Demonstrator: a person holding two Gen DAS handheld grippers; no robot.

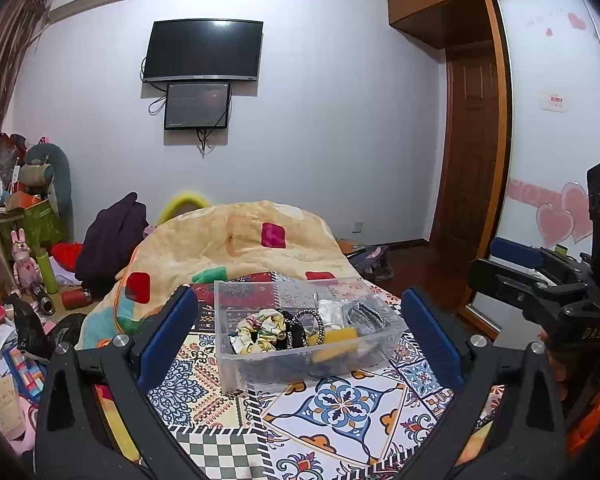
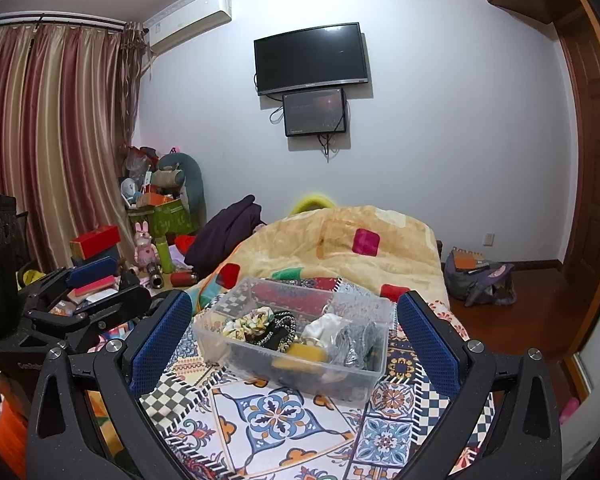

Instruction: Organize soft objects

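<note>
Scrunchies half-hidden behind bin wall

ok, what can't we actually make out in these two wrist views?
- Clear bin: lower contents, both views, blurred by its frosted wall.
- Grey item in the bin: kind unclear, right view, too small.
- Patterned cloth: near edge, both views, cut off by frame and tongs' arms.

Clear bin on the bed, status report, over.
Both claws open, empty: left claw, right claw. Clear bin on patterned cloth, scrunchies inside. Nothing blocking.
</note>
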